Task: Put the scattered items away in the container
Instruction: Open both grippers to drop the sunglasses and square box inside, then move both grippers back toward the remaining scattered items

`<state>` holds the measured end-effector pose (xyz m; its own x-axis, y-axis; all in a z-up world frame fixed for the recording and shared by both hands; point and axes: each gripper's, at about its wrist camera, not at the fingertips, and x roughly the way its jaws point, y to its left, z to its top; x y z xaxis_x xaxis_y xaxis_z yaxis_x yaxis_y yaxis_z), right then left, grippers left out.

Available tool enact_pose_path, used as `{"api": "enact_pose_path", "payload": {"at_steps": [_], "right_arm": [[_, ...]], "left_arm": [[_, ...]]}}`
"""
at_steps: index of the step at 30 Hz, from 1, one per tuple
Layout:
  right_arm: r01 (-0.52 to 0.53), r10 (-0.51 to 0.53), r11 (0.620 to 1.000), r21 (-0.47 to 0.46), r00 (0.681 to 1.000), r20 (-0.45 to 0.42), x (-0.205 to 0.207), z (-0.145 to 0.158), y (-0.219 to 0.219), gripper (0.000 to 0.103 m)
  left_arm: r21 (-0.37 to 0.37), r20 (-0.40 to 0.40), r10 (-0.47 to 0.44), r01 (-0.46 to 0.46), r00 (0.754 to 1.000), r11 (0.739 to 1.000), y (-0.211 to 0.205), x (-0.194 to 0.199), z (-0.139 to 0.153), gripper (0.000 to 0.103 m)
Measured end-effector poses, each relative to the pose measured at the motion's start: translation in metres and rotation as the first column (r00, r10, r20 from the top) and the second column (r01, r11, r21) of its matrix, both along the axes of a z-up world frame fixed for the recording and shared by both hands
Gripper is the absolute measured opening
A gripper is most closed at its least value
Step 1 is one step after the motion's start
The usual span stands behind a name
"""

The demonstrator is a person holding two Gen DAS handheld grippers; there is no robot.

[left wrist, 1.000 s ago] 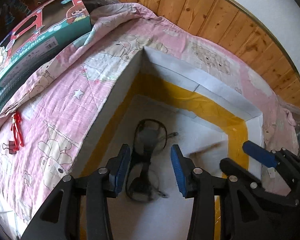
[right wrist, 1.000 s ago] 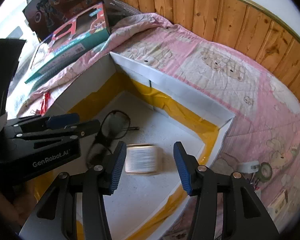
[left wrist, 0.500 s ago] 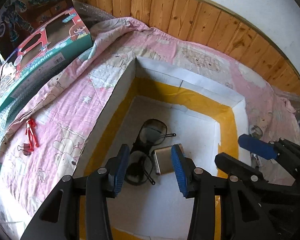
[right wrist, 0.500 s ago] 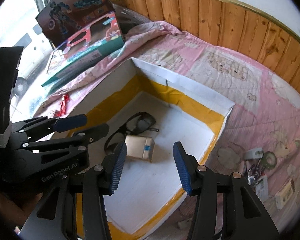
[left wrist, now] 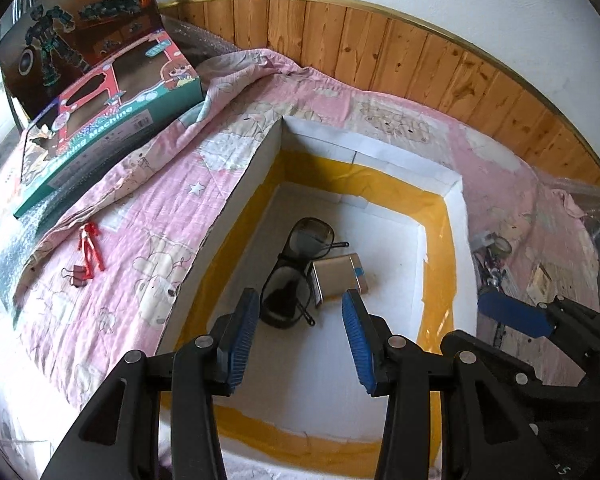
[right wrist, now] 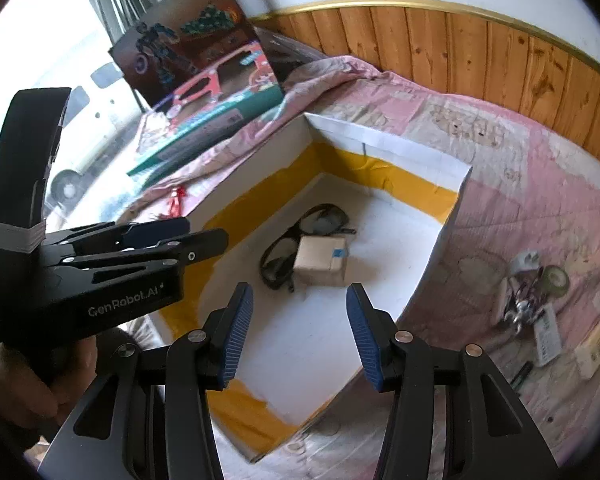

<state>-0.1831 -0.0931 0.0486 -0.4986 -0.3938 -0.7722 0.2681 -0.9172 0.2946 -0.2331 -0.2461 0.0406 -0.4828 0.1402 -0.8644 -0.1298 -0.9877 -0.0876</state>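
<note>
Between pickups: both claws, left gripper (left wrist: pixel 298 334) and right gripper (right wrist: pixel 300 330), hover spread and empty over white yellow-taped box (right wrist: pixel 384 146) holding black glasses (right wrist: pixel 296 242) and small cardboard packet (right wrist: pixel 322 261); next, likely right-edge bedspread clutter (right wrist: pixel 534 304).

white box (left wrist: pixel 452 184) (yellow tape), pink cartoon-print quilt (left wrist: pixel 140 224)

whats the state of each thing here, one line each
left gripper: jaws open, empty
right gripper: jaws open, empty
container: open-topped, holding two items
glasses: in the container, arms folded
small box: in the container, against the glasses
red clip: out on the blanket
</note>
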Motion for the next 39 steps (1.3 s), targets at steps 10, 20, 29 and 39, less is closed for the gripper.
{"api": "enact_pose_path", "payload": {"at_steps": [10,20,29,39], "right_arm": [[-0.02,0.017,0.997,-0.08,0.999,-0.027,0.042,0.002,0.013,0.052],[-0.05,0.043,0.989,-0.142,0.998,-0.052,0.081,0.001,0.019,0.052],[-0.049,0.038,0.98,-0.195,0.997,-0.061,0.11,-0.004,0.032,0.052],[-0.016,0.004,0.97,-0.242,0.999,-0.052,0.125,-0.014,0.054,0.053]], "left_arm": [[0.005,-0.034,-0.021,0.021,0.999,1.0,0.012,0.045,0.017,0.045],[-0.009,-0.05,-0.041,0.04,0.998,0.999,0.026,0.082,0.027,0.045],[-0.043,-0.082,-0.068,0.064,0.994,0.997,0.043,0.112,0.038,0.045],[-0.113,-0.133,-0.099,0.085,0.986,0.99,0.065,0.137,0.046,0.045]]}}
